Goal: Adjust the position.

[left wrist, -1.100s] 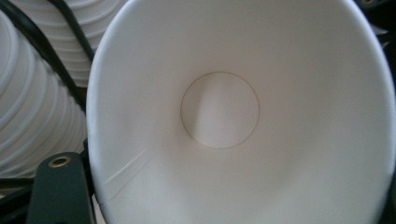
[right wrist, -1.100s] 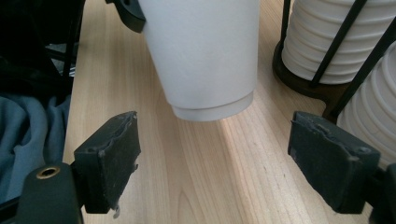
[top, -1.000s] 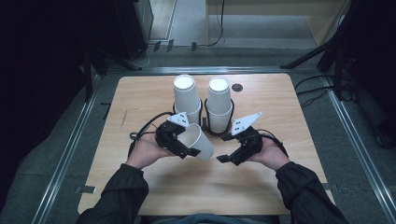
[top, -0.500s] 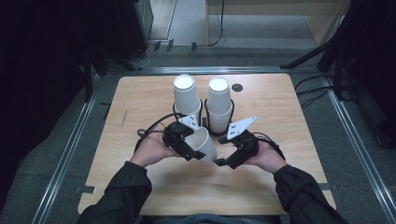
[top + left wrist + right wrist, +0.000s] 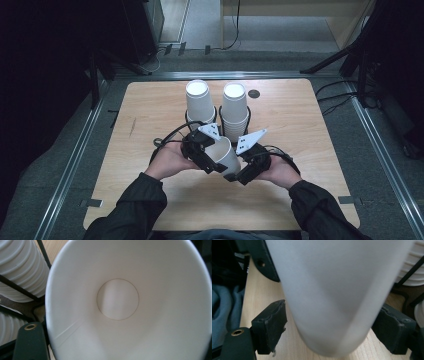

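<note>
Dark long sleeves (image 5: 131,205), black left claw (image 5: 212,161) and right claw (image 5: 235,175), grey triangular top plates (image 5: 250,140), black trailing cables (image 5: 172,136), brass-ringed screw hole (image 5: 237,332)

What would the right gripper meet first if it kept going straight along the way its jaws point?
Most likely the white paper cup: in the right gripper view its narrow end sits between the right gripper's open jaws, with small gaps either side. Behind it stands the other gripper; depth is hard to judge.

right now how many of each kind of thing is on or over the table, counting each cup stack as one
tall stacks of white paper cups in black wire holders: 2
loose white paper cup held between the claws: 1
black hand-held claws: 2, left claw, right claw
small dark round hole in the light wooden table: 1
total: 6
</note>
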Action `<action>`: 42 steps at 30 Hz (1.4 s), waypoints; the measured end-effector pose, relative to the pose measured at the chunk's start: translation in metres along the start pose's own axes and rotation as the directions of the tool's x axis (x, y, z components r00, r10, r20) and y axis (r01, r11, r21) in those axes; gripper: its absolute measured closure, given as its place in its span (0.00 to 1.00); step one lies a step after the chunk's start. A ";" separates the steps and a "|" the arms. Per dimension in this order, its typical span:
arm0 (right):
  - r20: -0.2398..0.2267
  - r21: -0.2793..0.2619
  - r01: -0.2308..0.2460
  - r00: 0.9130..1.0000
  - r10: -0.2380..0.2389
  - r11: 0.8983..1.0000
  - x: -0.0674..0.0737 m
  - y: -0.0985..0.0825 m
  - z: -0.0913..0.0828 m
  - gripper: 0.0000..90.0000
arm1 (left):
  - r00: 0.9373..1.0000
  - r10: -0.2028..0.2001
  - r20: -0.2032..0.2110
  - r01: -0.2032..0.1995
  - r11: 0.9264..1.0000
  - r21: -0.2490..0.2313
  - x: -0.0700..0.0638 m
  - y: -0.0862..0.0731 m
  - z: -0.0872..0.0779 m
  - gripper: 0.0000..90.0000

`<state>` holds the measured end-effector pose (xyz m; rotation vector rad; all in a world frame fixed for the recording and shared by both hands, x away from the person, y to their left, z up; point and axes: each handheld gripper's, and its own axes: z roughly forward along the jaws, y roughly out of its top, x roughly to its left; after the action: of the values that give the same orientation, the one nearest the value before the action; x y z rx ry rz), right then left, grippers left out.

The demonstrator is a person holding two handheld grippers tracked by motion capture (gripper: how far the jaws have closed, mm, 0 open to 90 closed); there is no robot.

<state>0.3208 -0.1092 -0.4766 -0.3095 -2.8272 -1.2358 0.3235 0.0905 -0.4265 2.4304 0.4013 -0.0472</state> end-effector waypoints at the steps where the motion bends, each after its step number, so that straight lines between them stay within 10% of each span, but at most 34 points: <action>1: 0.000 0.005 0.001 1.000 -0.001 1.000 0.000 0.000 0.001 0.19 | 1.000 -0.005 -0.001 0.005 1.000 -0.001 -0.001 0.000 0.001 0.20; 13: -0.006 -0.006 0.008 1.000 -0.008 1.000 0.001 0.003 -0.001 0.27 | 0.998 0.058 0.036 -0.056 0.997 -0.056 0.002 -0.008 0.000 0.10; 27: 0.043 -0.031 -0.029 0.999 0.030 0.999 -0.008 -0.001 -0.016 0.27 | 0.998 -0.055 0.025 0.059 0.978 -0.200 0.015 -0.018 -0.014 0.00; 42: 0.039 -0.063 -0.056 0.998 0.058 0.996 -0.010 -0.002 -0.021 0.27 | 0.996 -0.085 -0.003 0.080 0.959 -0.270 0.018 -0.030 -0.017 0.00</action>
<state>0.3292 -0.1282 -0.4648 -0.4193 -2.7964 -1.3217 0.3303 0.1283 -0.4341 2.1454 0.4831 -0.0095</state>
